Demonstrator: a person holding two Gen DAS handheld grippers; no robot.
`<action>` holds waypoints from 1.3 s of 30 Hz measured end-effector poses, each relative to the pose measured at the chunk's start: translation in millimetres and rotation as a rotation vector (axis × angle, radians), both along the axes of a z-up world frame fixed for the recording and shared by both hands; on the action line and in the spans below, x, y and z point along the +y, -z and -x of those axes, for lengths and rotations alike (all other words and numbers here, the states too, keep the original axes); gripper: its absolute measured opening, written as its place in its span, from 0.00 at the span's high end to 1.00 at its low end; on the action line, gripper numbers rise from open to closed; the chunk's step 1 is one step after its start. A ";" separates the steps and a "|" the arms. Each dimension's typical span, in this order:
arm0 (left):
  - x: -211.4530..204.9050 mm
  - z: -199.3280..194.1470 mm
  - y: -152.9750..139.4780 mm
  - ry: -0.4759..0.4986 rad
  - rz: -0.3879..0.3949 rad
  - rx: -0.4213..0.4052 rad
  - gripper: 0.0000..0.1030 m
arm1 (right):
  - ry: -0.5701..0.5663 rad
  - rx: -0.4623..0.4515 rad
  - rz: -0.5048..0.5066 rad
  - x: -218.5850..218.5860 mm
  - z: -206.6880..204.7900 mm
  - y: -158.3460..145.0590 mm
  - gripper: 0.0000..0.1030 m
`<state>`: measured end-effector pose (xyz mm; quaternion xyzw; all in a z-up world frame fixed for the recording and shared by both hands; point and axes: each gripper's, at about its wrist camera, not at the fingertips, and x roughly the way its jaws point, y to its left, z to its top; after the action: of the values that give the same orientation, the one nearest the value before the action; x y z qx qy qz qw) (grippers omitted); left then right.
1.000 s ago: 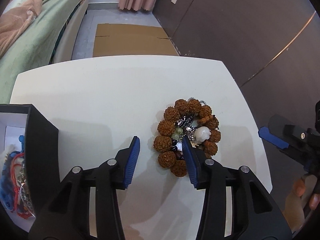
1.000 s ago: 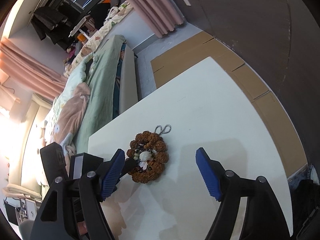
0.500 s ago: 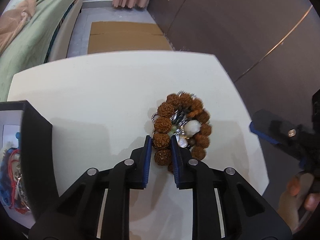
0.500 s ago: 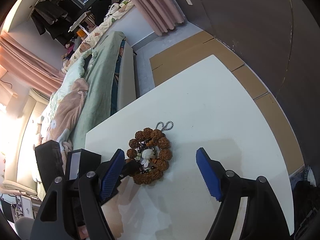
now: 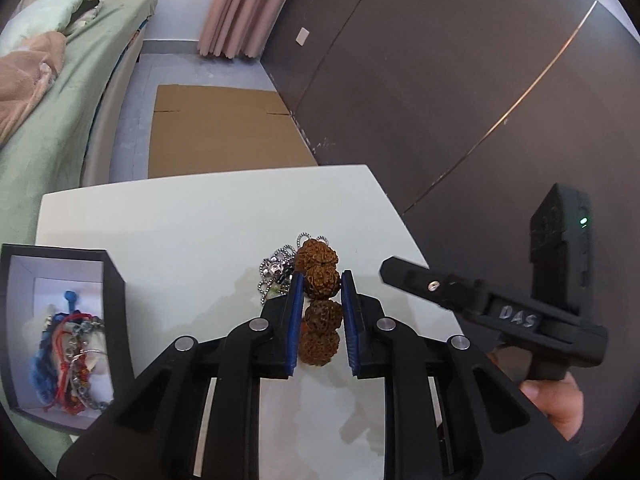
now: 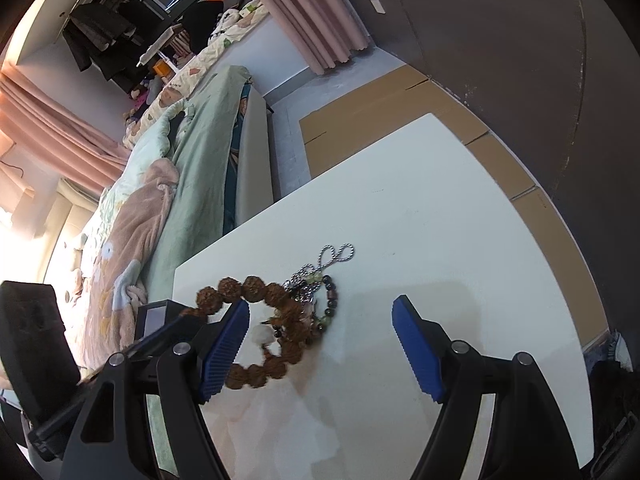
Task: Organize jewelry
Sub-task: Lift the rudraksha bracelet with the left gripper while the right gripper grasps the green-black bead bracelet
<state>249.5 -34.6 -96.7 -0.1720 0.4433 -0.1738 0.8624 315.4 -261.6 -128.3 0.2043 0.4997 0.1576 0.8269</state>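
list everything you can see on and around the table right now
bracelet of big knobbly brown beads: one, brown, clamped in left gripper, lifted
silver ball chain: one, silver, on table by bracelet
small dark and pale green bead string: one, on table
black box of tangled cords and chains: one, table's left edge
white table: one
flat cardboard: brown, on floor
bed: green cover
left gripper: shut on bracelet
right gripper: open, empty

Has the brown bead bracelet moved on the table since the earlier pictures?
Yes. The brown bead bracelet has left the metal chain it lay beside; the left gripper, whose jaws have just been closing, grips it and lifts it toward the black box.
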 end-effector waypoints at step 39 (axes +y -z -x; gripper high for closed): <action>95.3 25.3 -29.4 -0.152 0.054 -0.063 0.82 | -0.018 0.118 0.068 88.6 -27.8 53.0 0.92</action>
<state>224.1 60.7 -67.3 -0.2228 0.3969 -0.1251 0.8816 343.2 -173.0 -181.3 0.1807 0.5546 0.1357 0.8009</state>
